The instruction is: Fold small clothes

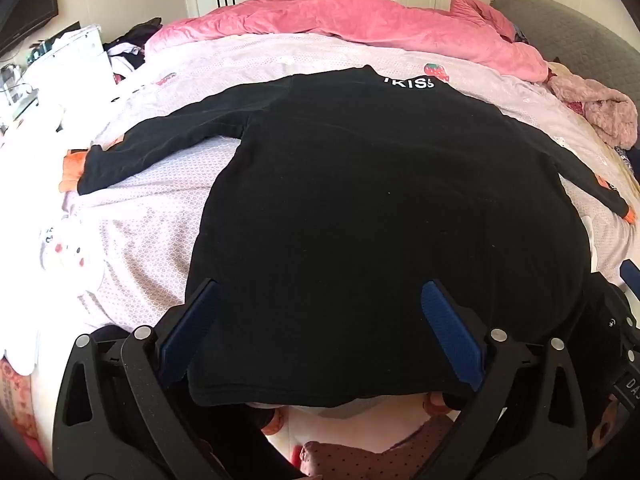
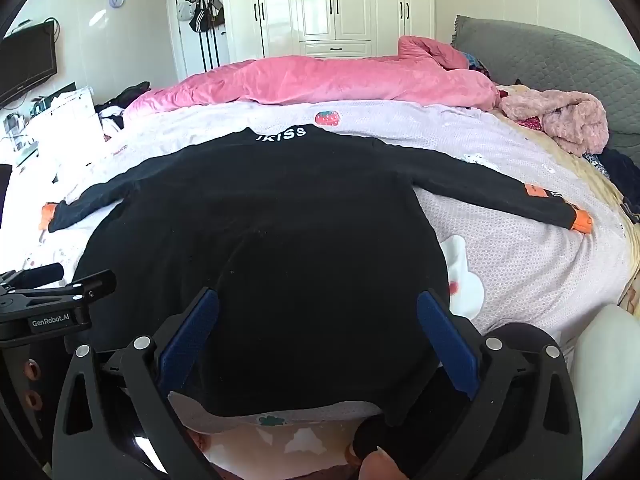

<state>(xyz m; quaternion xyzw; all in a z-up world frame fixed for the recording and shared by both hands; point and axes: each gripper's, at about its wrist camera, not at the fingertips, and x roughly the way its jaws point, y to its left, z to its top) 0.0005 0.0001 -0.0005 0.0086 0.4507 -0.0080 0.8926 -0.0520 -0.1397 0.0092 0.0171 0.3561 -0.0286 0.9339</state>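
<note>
My left gripper [image 1: 320, 300] fills the bottom of its frame with the jaws spread as wide as they go, the blue pads [image 1: 450, 330] standing apart over the hem of the black long-sleeved top [image 1: 360, 200]. Nothing is pinched between them — the cloth simply lies flat underneath. My right gripper [image 2: 318, 310] sits the same way at the bottom of its own frame, jaws wide, pads [image 2: 446, 340] on either side of the lower body of the top [image 2: 260, 240], gripping nothing.

The top is spread flat across the middle of both frames on the pale patterned bedsheet [image 1: 160, 208], collar away from me toward the upper centre, white letters [image 2: 282, 133] showing at the neck. Its sleeves run out sideways: one reaches the left edge of the left view, ending in an orange cuff [image 1: 72, 172]; the other stretches to the right in the right view, with an orange patch [image 2: 534, 191] near the wrist and an orange cuff [image 2: 582, 220] at its end.

Beyond the collar, across the upper part of each frame, lies a bunched pink quilt [image 2: 340, 80]. A fluffy pink garment [image 2: 560, 118] is heaped at the upper right, and white wardrobes [image 2: 340, 4] stand at the top. In the right view the other gripper's black body pokes in at the lower left edge.
</note>
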